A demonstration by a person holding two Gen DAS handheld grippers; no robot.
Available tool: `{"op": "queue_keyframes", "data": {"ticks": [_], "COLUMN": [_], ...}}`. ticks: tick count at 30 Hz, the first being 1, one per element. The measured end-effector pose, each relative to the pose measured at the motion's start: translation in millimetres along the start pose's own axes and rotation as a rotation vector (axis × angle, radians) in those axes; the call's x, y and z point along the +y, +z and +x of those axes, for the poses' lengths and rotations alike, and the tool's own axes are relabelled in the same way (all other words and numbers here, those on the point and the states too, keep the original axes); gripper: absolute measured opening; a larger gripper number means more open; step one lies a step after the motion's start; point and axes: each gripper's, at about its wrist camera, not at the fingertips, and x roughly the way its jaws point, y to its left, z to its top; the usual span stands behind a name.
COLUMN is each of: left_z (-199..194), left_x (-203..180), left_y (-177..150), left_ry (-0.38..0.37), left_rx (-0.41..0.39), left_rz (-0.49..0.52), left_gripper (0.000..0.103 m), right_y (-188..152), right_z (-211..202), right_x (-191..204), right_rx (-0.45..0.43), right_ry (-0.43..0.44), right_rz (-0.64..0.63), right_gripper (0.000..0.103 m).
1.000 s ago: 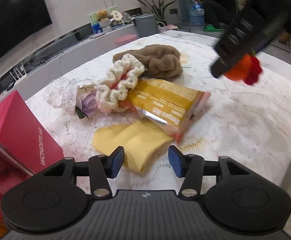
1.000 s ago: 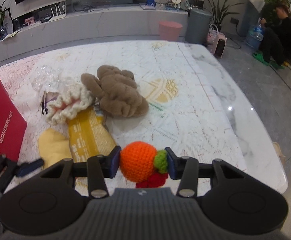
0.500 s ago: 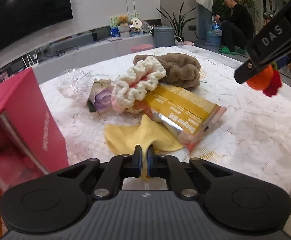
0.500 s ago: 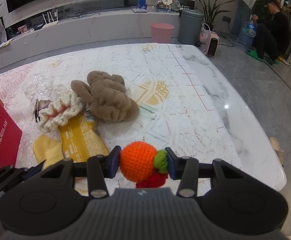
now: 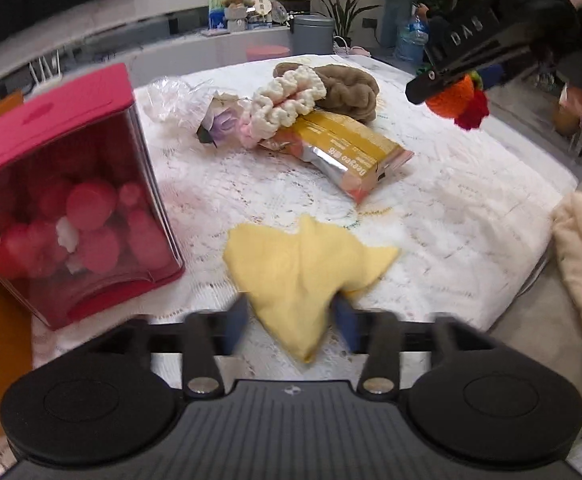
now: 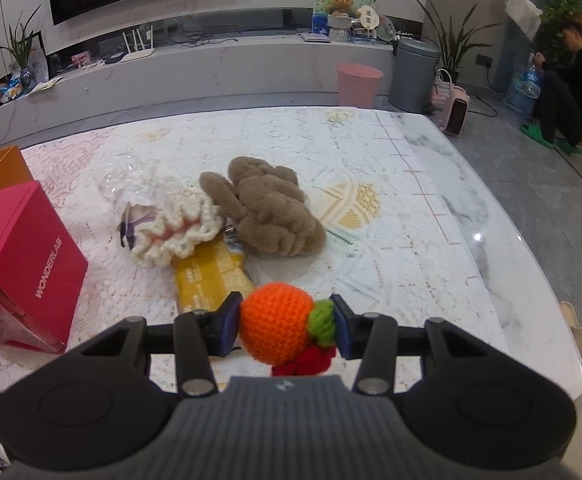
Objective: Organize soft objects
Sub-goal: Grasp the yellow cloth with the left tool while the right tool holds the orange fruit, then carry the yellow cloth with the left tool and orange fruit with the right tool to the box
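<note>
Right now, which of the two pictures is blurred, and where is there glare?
Left wrist view: motion blur, strongest on the left gripper and the yellow cloth between its fingers. Right wrist view: sharp; small glare spot on the bare marble table; fisheye bends both views.

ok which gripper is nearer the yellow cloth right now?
Left. The left gripper has the yellow cloth between its fingers, jaws apart and blurred. The right gripper hangs clear above the table's far right side, shut on the orange crochet ball.
</note>
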Motion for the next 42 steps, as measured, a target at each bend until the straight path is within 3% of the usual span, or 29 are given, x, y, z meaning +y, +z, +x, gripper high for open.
{"op": "queue_keyframes", "data": {"ticks": [5, 7, 13, 15, 17, 25, 30, 34, 42], "left_z": [8, 18, 27, 27, 24, 14, 9, 2, -15], "left_x": [-4, -5, -7, -6, -7, -13, -25, -32, -31], "left_y": [7, 10, 10, 8, 7, 6, 4, 8, 43], "left_ry": [0.002, 0.012, 0.023, 0.014, 0.017, 0.002, 0.029, 0.003, -0.131], "left_rx": [-0.031, -0.007, -0.064, -0.080, -0.093, -0.075, -0.080, -0.092, -0.075], "left_rz": [-0.009, -0.042, -0.069, -0.083, -0.080, -0.027, 0.022, 0.040, 0.102], "left_gripper": [0.084, 0.086, 0.091, 0.084, 0.060, 0.010, 0.009, 0.009, 0.009], "right_y": [-2, -2, -1, -1, -1, 0, 0, -1, -7], "right_z": [0, 1, 1, 3, 4, -1, -5, -5, 6], "right_x": [4, 2, -4, -5, -5, -3, -4, 0, -19], "right_rx": [0.011, 0.011, 0.007, 0.008, 0.015, -0.003, -0.015, -0.023, -0.027], "right_ry": [0.002, 0.001, -0.013, -0.011, -0.009, 0.006, 0.028, 0.058, 0.200], "right_rz": [-0.027, -0.021, -0.005, -0.002, -0.002, -0.006, 0.008, 0.013, 0.202], "right_gripper": [0.046, 0.046, 0.046, 0.046, 0.046, 0.046, 0.046, 0.046, 0.046]}}
